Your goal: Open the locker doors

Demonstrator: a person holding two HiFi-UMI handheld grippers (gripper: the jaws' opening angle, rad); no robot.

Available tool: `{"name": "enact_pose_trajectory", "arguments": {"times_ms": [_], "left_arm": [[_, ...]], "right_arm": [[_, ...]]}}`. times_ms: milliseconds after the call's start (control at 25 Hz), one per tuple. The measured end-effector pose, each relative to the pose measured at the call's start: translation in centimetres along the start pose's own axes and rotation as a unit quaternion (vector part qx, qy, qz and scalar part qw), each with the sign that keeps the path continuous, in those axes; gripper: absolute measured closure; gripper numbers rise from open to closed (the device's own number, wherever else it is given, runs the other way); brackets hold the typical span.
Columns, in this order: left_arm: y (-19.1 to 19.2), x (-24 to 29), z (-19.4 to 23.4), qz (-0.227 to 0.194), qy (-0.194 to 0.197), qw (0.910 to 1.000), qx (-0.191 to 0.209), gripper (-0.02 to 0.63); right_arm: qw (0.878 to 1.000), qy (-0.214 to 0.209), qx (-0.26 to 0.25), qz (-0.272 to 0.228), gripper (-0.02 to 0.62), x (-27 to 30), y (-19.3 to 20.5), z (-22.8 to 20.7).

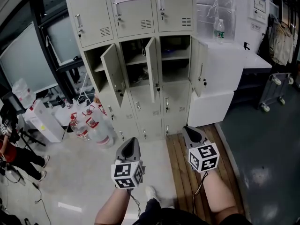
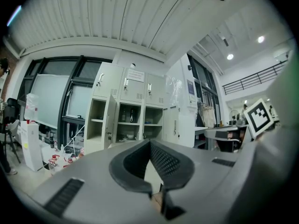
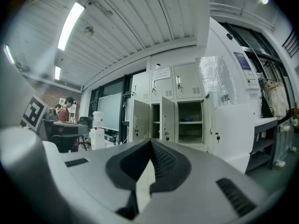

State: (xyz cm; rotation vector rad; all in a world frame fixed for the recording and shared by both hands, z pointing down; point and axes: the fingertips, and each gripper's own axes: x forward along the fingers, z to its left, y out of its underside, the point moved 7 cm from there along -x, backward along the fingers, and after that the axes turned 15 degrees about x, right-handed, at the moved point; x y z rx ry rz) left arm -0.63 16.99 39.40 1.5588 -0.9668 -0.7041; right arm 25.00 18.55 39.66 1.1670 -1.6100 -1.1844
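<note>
L hand-held gripper [image 1: 131, 142]: jaws fully together, nothing between them, well short of the beige metal locker cabinet [image 1: 140, 121] ahead. Cabinet: 3 mid-row doors [image 1: 114, 68] swung open, top-row doors [image 1: 132, 13] shut. R hand-held gripper [image 1: 190, 130]: jaws together, empty, near L unit, apart from cabinet.

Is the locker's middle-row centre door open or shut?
Open. On the beige metal locker, the centre middle-row door stands swung outward, baring its dark shelved compartment.

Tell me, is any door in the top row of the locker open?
No, the three top-row doors are shut in the head view; only the middle-row doors stand open.
</note>
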Motion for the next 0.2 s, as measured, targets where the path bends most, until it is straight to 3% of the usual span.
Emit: {"name": "enact_pose_trajectory", "arguments": {"times_ms": [200], "left_arm": [[-0.12,0.16,0.14,0.001,0.000,1.0000,-0.001,0.606]], "right_arm": [[1.000,-0.001,-0.002,0.000,0.595,0.26,-0.30,0.07]]}}
